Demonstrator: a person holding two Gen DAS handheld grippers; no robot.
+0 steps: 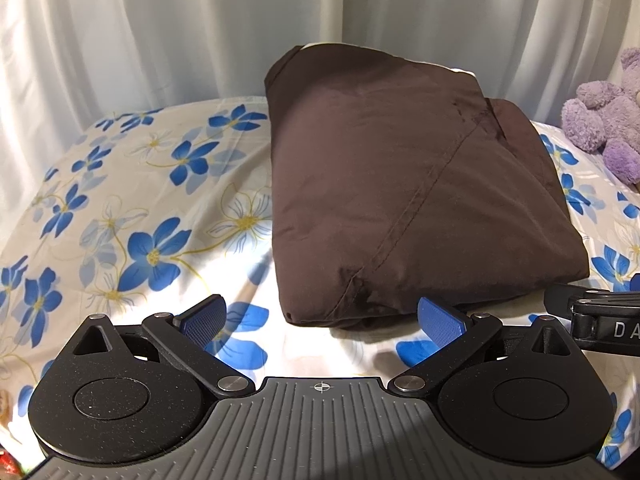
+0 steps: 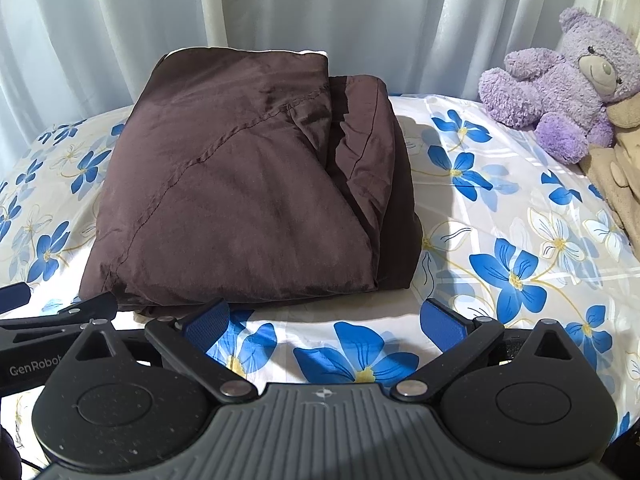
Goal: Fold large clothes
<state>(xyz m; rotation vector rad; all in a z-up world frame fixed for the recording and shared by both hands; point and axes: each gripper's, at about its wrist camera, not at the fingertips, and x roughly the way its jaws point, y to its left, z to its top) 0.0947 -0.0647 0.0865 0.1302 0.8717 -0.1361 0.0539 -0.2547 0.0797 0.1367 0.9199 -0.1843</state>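
A dark brown garment [image 1: 400, 184] lies folded into a thick rectangular bundle on the flowered bed sheet [image 1: 132, 208]; it shows again in the right wrist view as the brown garment [image 2: 240, 192], with a diagonal seam across its top. My left gripper [image 1: 322, 320] stands open just short of the bundle's near edge, with nothing between its blue pads. My right gripper [image 2: 326, 322] is open too, over bare sheet in front of the bundle's near right corner. Each gripper shows at the edge of the other's view.
White curtains [image 2: 280, 12] hang close behind the bed. A purple teddy bear [image 2: 560, 84] and a beige soft toy [image 2: 620, 168] sit at the far right. The flowered sheet [image 2: 520, 240] spreads to the left and right of the bundle.
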